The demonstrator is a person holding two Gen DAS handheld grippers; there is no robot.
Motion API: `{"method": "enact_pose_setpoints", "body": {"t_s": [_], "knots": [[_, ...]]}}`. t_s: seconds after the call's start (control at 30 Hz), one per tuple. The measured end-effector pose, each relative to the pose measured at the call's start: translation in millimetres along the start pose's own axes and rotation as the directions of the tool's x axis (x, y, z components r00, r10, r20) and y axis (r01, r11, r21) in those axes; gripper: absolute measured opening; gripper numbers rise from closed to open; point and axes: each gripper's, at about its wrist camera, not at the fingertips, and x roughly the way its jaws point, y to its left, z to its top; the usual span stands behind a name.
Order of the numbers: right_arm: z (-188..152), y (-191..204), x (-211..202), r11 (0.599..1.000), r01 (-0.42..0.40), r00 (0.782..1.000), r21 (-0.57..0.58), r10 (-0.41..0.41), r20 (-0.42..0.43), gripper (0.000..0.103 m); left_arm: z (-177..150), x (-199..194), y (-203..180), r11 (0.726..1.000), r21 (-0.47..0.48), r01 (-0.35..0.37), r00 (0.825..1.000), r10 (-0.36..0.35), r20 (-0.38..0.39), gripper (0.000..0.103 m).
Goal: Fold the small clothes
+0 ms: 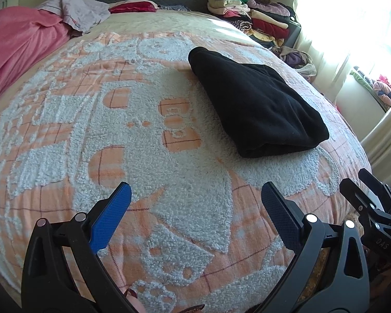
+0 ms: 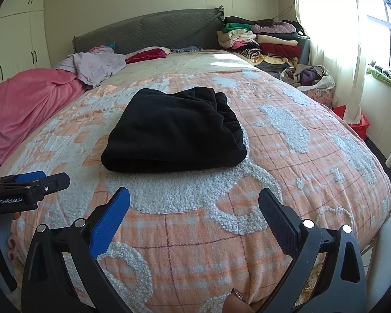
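Note:
A black fleece garment (image 1: 255, 104) lies folded into a thick rectangle on the orange and white bedspread (image 1: 143, 156); it also shows in the right wrist view (image 2: 174, 130). My left gripper (image 1: 195, 193) is open and empty, hovering over the bedspread near the bed's front edge, well short of the garment and to its left. My right gripper (image 2: 194, 198) is open and empty, in front of the garment's near fold. The right gripper's body shows at the left view's right edge (image 1: 372, 203); the left gripper's body shows at the right view's left edge (image 2: 28, 185).
A pink blanket (image 2: 26, 96) and a lilac garment (image 2: 99, 62) lie at the bed's far left. Stacked folded clothes (image 2: 260, 39) stand beside the grey headboard (image 2: 148, 31). A bag of clothes (image 2: 307, 78) sits on the floor by the curtained window (image 2: 333, 39).

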Motion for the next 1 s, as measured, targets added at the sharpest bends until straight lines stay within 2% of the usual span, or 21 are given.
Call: {"method": "enact_pose_setpoints", "body": {"t_s": [0.33, 1.0], "knots": [[1.0, 0.6, -3.0, 1.000, 0.001, 1.000, 0.004, -0.001, 0.002, 0.098, 1.6, -4.1, -0.4, 1.000, 0.009, -0.027, 1.000, 0.026, 0.017, 0.093], [4.0, 1.8, -8.0, 1.000, 0.000, 1.000, 0.001, 0.000, 0.008, 0.098, 1.7, -8.1, -1.6, 0.999, 0.010, -0.033, 0.999, 0.032, 0.019, 0.093]]}}
